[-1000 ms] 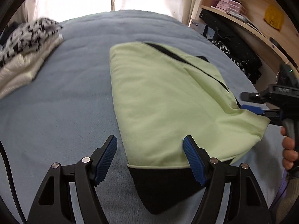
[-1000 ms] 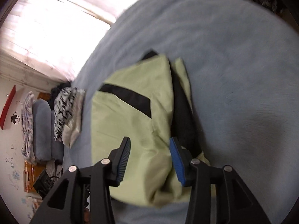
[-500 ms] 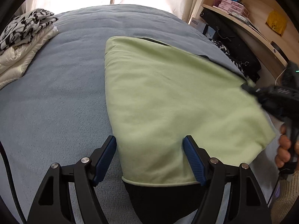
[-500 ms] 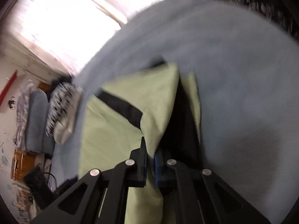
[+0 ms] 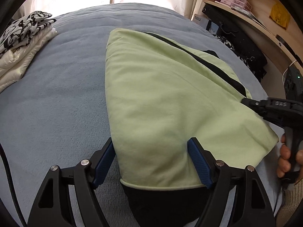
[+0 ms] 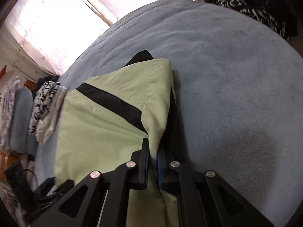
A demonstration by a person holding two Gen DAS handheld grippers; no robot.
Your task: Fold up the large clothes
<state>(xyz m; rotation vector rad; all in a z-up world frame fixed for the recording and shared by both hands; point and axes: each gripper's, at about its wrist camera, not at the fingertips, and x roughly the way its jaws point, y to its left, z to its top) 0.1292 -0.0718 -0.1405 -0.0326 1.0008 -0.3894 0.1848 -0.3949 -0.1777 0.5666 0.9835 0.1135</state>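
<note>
**Right jaws pinched on the green garment, left jaws wide over its near end**

On the blue-grey bed (image 5: 56,94) lay the pale green garment (image 5: 161,98), folded into a long wedge, with a black stripe (image 6: 113,102) running slantwise across its upper layer and black fabric (image 5: 161,198) showing beneath its near hem. The right gripper (image 6: 152,158) had its jaws closed tight on a fold of the green cloth at the garment's right edge; the fabric rose in a ridge between the blue pads (image 6: 159,168). In the left wrist view the same gripper (image 5: 246,101) met the garment's right side just below the end of the stripe, and a hand (image 5: 287,158) gripped its handle at the frame's edge.

The left gripper (image 5: 151,160) hung over the near end of the garment with its jaws wide apart. The green cloth lay between its blue pads (image 5: 198,162); whether either pad touched the cloth could not be told.

A pile of folded clothes (image 5: 22,45), white with a black-and-white patterned piece on top, sat at the bed's far left, well apart from the garment. Wooden shelves (image 5: 246,13) stood beyond the bed on the right.
</note>
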